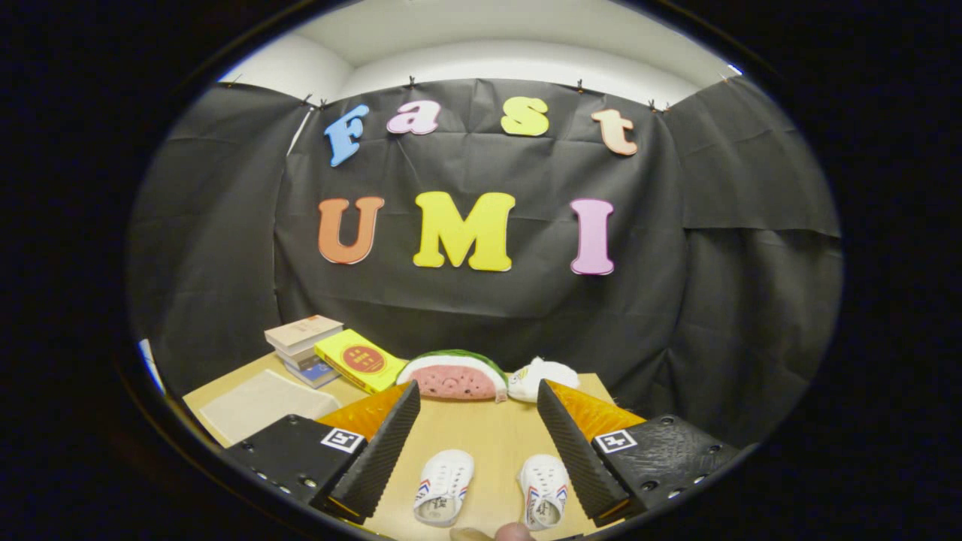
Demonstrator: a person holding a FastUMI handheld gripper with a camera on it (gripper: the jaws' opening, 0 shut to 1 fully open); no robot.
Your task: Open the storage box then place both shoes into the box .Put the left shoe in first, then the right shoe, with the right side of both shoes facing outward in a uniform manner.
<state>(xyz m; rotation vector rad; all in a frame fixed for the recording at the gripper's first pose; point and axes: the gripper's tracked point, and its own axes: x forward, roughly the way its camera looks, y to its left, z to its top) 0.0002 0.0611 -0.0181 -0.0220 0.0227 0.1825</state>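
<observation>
Items counted on the light wooden table [481, 443]:

Small white canvas shoes with red and blue side markings: two, namely the left-hand shoe [443, 487] and the right-hand shoe [544, 491], both lying between the fingers.

Stacked books [302, 344]: one pile, at least three volumes; exact number cannot be told.

Yellow flat box with a red round emblem [359, 361]: one.

Watermelon-slice plush, pink with green rind [453, 376]: one.

White soft rounded object [543, 377]: one.

Pale flat sheet or lid [259, 402]: one.

Gripper [478, 432]: one, two fingers, spread wide apart.
</observation>
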